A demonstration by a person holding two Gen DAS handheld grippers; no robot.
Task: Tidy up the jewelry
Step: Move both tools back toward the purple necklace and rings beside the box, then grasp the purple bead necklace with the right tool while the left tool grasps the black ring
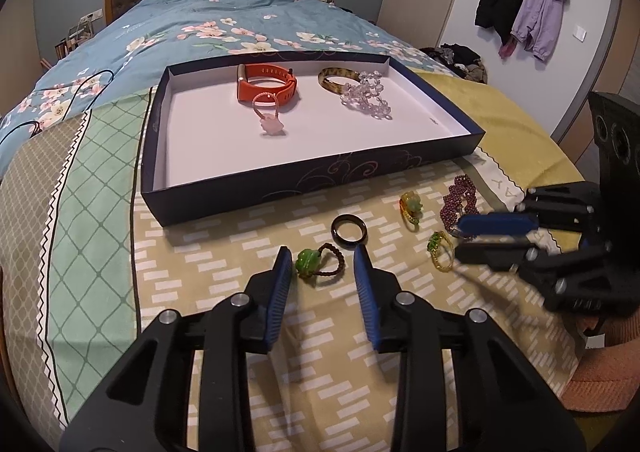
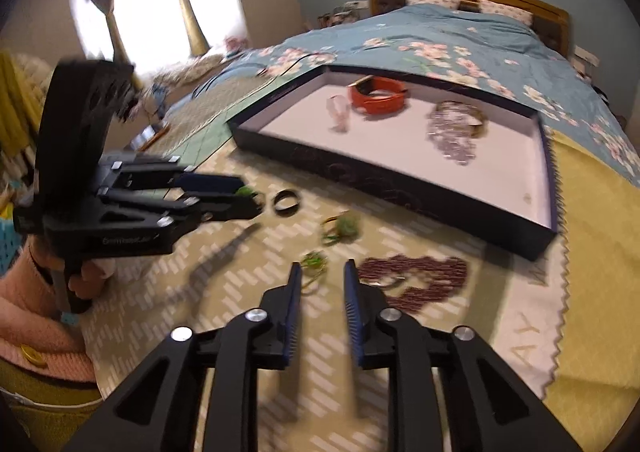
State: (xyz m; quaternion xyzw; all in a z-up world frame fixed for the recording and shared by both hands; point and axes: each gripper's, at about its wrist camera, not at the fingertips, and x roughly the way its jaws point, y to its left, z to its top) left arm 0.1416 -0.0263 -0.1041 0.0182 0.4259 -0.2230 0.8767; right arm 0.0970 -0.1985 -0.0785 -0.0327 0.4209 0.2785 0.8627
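**Blue-padded grippers over the loose jewelry**

Our left gripper [image 1: 322, 258] sat over the green-charm bracelet [image 1: 316, 262], jaws apart on either side of it, pads not pressing. Our right gripper [image 2: 322, 272] was also parted, empty, with the small green ring [image 2: 313, 264] just ahead of its tips and the purple bead bracelet [image 2: 424, 278] beside the right finger. We saw the dark box tray [image 1: 280, 192] on the bedspread, holding the orange watch [image 1: 266, 86], pink ring and clear beads. The black ring [image 1: 349, 233] lay near the tray.
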